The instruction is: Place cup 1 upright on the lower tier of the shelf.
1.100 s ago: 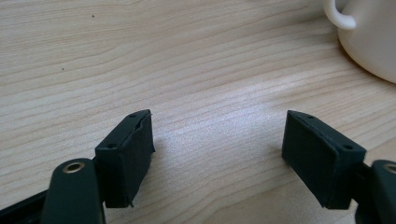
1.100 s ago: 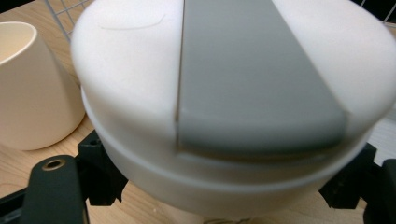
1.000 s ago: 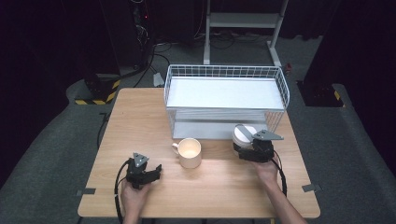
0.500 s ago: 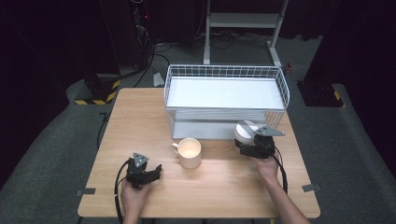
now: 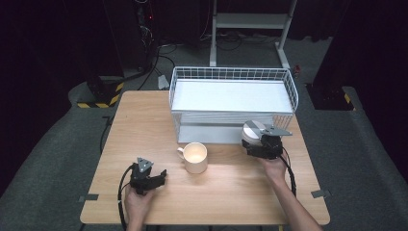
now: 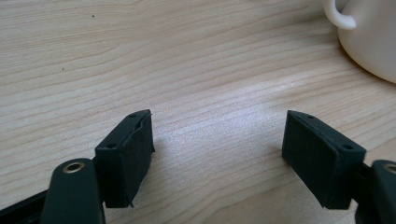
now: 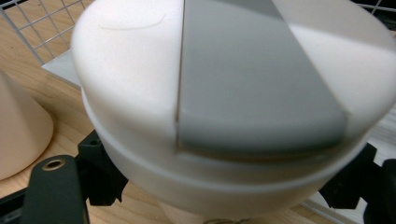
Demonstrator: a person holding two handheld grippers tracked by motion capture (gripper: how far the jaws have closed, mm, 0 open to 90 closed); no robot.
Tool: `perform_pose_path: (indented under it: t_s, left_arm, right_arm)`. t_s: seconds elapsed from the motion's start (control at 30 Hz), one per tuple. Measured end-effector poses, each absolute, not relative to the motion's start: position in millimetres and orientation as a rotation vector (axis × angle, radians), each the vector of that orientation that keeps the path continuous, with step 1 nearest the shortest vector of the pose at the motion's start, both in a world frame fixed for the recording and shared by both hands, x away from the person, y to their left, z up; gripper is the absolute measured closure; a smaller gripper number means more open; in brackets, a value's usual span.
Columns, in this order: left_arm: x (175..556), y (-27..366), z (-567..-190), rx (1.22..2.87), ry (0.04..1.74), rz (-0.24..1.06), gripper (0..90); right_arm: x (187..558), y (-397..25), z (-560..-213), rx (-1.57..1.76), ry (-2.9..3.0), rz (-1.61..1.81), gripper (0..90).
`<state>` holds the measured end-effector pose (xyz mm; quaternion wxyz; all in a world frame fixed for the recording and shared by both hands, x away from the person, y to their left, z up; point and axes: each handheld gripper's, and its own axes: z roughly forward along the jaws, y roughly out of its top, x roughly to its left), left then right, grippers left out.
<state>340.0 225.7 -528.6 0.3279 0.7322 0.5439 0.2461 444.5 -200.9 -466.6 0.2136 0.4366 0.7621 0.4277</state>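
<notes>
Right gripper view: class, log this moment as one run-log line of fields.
right tongs: shut on white-and-grey container | left tongs: open, over bare table | cream mug: untouched | wire basket: behind

The mug stands on the table between the two tongs, right of the left gripper and left of the right gripper. The container sits in the right gripper, with the wire basket just behind it.

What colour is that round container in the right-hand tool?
White with a grey band, clearest in the right gripper view.
</notes>
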Motion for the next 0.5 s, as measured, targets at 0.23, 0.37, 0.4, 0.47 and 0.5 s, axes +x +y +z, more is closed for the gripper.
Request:
perform_pose_path:
  t_s: [0.23,0.37,0.4,0.47,0.5]
  left_arm:
    - [340.0,225.7,-528.6,1.917,1.424,0.644,25.1]
    - [340.0,225.7,-528.6,1.917,1.424,0.644,25.1]
    - [340.0,225.7,-528.6,1.917,1.424,0.644,25.1]
    - [340.0,225.7,-528.6,1.917,1.424,0.644,25.1]
    - [340.0,225.7,-528.6,1.917,1.424,0.644,25.1]
  right_arm:
    - [453.1,-200.7,-472.1,1.25,2.098,1.171,19.0]
    - [457.8,-202.9,-475.4,1.254,2.082,1.161,19.0]
    - [458.6,-203.6,-475.8,1.255,2.076,1.159,19.0]
    - [459.7,-203.7,-476.9,1.278,2.067,1.159,19.0]
    - [459.7,-203.7,-476.9,1.278,2.067,1.159,19.0]
